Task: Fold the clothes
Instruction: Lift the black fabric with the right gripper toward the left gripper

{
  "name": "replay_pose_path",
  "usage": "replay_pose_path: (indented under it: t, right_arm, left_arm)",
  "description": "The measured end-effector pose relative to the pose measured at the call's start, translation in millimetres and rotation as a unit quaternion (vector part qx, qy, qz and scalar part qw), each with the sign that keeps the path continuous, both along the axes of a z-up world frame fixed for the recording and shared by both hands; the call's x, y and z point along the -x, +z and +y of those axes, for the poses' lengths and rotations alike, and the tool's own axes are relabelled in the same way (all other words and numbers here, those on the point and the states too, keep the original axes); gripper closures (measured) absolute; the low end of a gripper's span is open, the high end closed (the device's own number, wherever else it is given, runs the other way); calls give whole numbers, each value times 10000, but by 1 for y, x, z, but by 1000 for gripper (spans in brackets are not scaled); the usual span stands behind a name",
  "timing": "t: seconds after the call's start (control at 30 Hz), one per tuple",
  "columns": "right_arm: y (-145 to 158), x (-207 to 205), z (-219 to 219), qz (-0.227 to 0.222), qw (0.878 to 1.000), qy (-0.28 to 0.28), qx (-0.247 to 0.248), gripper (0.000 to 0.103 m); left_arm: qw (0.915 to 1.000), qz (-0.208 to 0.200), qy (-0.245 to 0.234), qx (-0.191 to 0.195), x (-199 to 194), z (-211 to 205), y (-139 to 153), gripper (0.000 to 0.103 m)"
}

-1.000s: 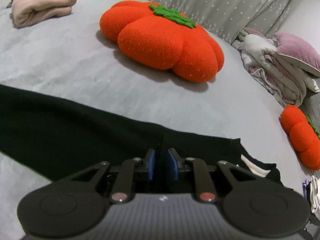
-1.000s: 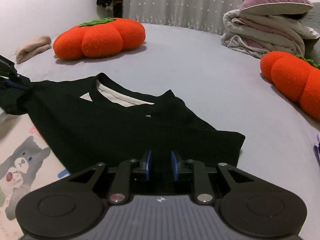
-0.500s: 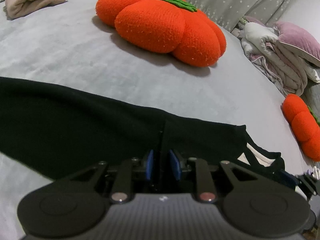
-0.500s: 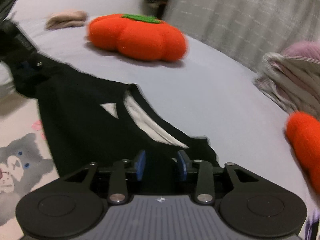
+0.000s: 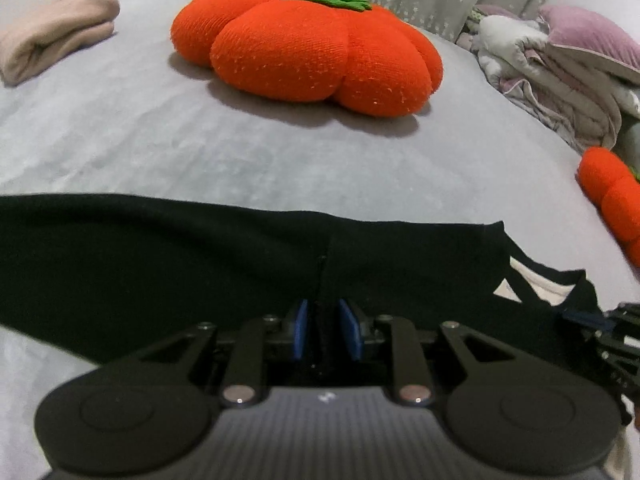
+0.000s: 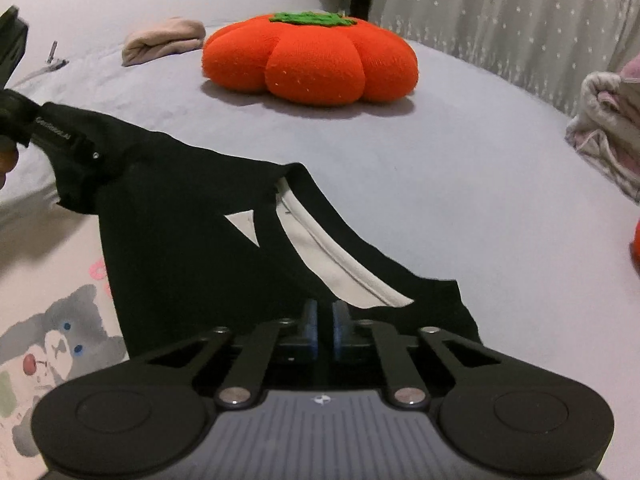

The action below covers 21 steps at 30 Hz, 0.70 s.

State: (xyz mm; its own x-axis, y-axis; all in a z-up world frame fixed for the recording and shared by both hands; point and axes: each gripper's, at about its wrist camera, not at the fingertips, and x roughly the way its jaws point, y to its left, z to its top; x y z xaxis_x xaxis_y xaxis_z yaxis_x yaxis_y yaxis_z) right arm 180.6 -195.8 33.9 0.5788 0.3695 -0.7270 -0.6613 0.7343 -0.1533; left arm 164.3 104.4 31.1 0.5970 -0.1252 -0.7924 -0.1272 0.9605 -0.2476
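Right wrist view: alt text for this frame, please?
The right gripper is shut on a black shirt near its white-lined collar, on a grey bed. The left gripper pinches the shirt's far corner; an orange pumpkin cushion sits behind.

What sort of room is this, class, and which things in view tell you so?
Most likely a bedroom: a wide grey bed with a pumpkin-shaped cushion on it, a heap of bedding at the side, and a starred curtain behind. A black shirt lies spread for folding.
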Motion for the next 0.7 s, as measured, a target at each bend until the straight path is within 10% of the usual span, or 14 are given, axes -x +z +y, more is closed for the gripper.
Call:
replay_pose_path:
  t: [0.33,0.7]
  right_arm:
    - [11,12,10,-919,9953,-184,244,98]
    - [-11,6,21,-842,9944,-478,432,92]
  left_arm:
    - [9995,-90,-82,-285,3,-8,5,89]
    - [9987,-261,-37,-438,4,-9,7,85]
